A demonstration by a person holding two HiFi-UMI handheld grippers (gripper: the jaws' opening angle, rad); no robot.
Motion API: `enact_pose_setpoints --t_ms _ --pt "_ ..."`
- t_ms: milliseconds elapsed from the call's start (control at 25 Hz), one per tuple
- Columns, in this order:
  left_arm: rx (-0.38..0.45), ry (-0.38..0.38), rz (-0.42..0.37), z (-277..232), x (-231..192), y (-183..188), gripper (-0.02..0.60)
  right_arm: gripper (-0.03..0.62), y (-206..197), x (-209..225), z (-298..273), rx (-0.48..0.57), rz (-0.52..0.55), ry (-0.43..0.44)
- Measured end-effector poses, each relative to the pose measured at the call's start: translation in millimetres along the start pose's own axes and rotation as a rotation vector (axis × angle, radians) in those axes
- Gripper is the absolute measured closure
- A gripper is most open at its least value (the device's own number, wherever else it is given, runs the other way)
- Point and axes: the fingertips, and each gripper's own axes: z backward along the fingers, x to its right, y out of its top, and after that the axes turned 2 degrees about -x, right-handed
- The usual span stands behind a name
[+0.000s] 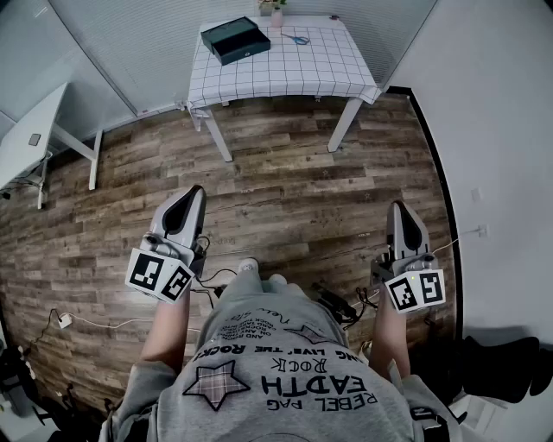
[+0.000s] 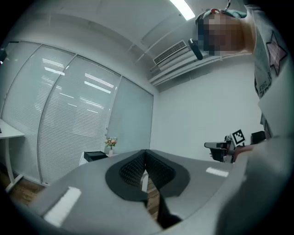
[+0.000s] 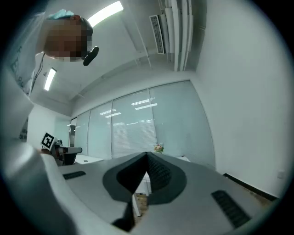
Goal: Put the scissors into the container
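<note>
Far ahead in the head view stands a table with a checked white cloth [image 1: 285,73]. On it lie a dark green open container [image 1: 235,40] and, to its right, blue-handled scissors [image 1: 296,39]. Both grippers are held low over the wooden floor, well short of the table. My left gripper [image 1: 191,197] is shut with nothing in it, and so is my right gripper [image 1: 399,209]. In the left gripper view the left gripper [image 2: 146,152] shows its jaws meeting at the tip, and the container [image 2: 95,156] sits far off. The right gripper [image 3: 147,154] has its jaws closed too.
A pink vase with flowers [image 1: 276,14] stands at the table's back edge. A white desk [image 1: 30,134] is at the left. Cables [image 1: 216,278] trail on the floor by the person's feet. A white wall [image 1: 492,129] runs along the right.
</note>
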Motion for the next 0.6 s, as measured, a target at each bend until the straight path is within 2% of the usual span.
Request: enact_pose_setpoints --t_ms 440,600 --pt "-0.011 0.011 0.006 -9 4 0 0.572 0.58 3 8 -5 0.0 0.007 0.017" --pt "-0.019 0.026 0.01 -12 -3 -2 0.572 0.58 1 11 -15 0.013 -0.03 0.025"
